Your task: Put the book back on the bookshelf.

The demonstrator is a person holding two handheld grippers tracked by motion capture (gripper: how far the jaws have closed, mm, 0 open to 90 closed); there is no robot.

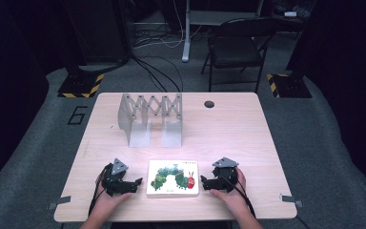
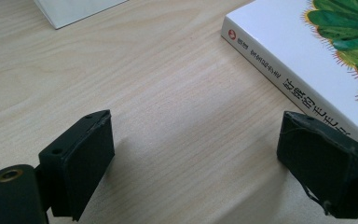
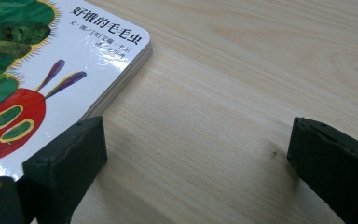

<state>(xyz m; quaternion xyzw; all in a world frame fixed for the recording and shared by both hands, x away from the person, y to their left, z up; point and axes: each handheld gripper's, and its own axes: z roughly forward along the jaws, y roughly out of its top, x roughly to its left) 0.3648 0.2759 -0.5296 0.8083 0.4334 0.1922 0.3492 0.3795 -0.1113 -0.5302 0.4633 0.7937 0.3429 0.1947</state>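
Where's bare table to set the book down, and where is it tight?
Free: the right half of the table, past the metal rack, and the strip between rack and book. Tight: the front edge, where the left gripper and right gripper flank the book.

The high view looks forward and down from above the person's side, far enough to take in the whole table (image 1: 228,129), with a chair (image 1: 236,45) at 12 o'clock. The left gripper view rides low and close over the wood, facing the book (image 2: 303,51), which lies at 2 o'clock. The right gripper view sits just as near and has the same book (image 3: 42,70) at 10 o'clock. All three views share that book (image 1: 173,177) and the tabletop around it.
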